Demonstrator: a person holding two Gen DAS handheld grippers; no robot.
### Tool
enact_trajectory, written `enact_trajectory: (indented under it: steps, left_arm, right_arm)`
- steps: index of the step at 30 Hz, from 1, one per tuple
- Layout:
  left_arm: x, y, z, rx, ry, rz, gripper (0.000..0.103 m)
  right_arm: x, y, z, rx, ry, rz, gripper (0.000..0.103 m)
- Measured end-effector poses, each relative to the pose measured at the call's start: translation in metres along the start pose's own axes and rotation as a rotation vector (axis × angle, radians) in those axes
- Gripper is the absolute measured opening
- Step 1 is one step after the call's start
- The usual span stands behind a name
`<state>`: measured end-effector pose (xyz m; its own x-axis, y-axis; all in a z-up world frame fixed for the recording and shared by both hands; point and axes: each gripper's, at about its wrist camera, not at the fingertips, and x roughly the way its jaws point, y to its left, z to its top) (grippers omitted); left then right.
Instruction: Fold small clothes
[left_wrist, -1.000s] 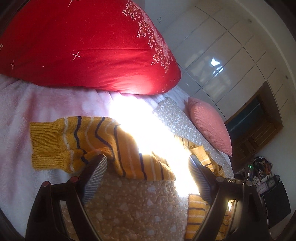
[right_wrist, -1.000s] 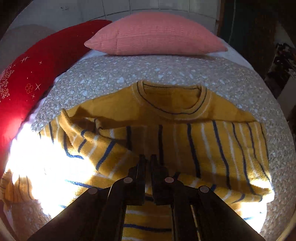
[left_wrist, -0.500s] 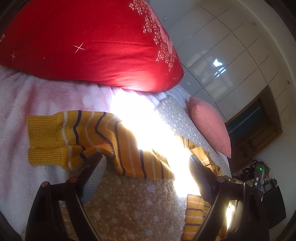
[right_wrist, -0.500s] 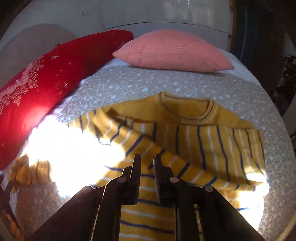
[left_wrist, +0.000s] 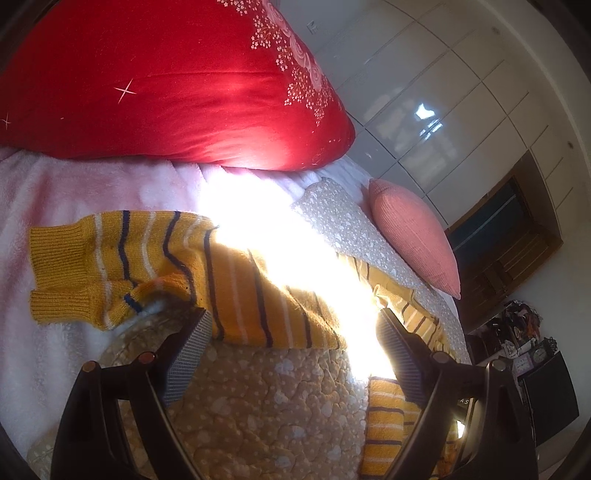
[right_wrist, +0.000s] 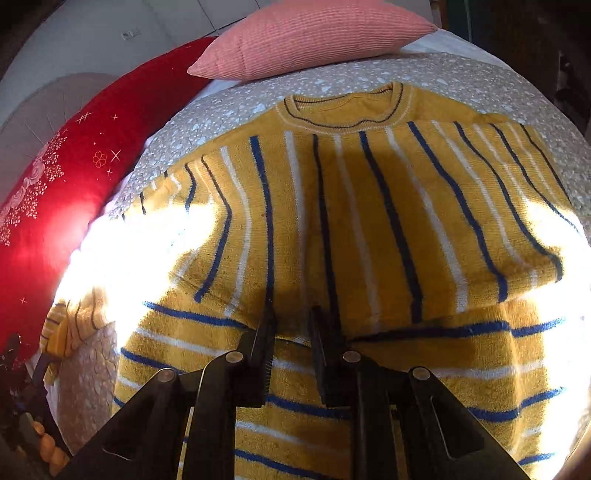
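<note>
Bed (left_wrist: 85, 206) had a pink fleece blanket, with a heart-print quilt (right_wrist: 236, 107) spread on it. Yellow striped sweater (right_wrist: 369, 206) lay flat on the quilt, one sleeve (left_wrist: 110, 258) trailing onto the blanket. Red pillow (left_wrist: 166, 81) and pink pillow (right_wrist: 314, 33) sat at the head.

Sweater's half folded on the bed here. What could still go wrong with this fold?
1. The left sleeve trails off the quilt onto the pink blanket, bunched at the cuff; folded in like that, it may leave a lump.
2. The right tongs stand slightly apart right over the folded edge of the sweater; moving away, they might snag the knit and pull the fold askew.
3. Sun glare washes out the sweater's left shoulder, so a misaimed grab there seems possible.
</note>
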<state>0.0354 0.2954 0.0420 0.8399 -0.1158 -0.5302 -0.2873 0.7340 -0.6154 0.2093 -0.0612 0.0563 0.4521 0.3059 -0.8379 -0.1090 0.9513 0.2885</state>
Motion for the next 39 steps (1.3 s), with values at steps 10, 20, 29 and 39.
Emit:
enact_trajectory:
  steps: [10,20,29,39]
  left_arm:
    - [-0.035,0.041,0.022,-0.090,-0.136,0.161,0.089]
    - [-0.080,0.118,0.043,-0.282,-0.283,0.392,0.089]
    - [-0.112,0.172,0.046,-0.462,-0.372,0.506,0.089]
    - [-0.121,0.191,0.040,-0.541,-0.402,0.545,0.089]
  right_arm:
    - [-0.015,0.081,0.006,-0.187,-0.066,-0.032,0.033]
    - [0.048,0.173,0.013,-0.303,0.026,-0.087,0.044]
    - [0.004,0.315,-0.099,-0.872,-0.014,0.219,0.064]
    - [0.055,0.385,-0.163,-1.222,-0.024,0.125,0.065]
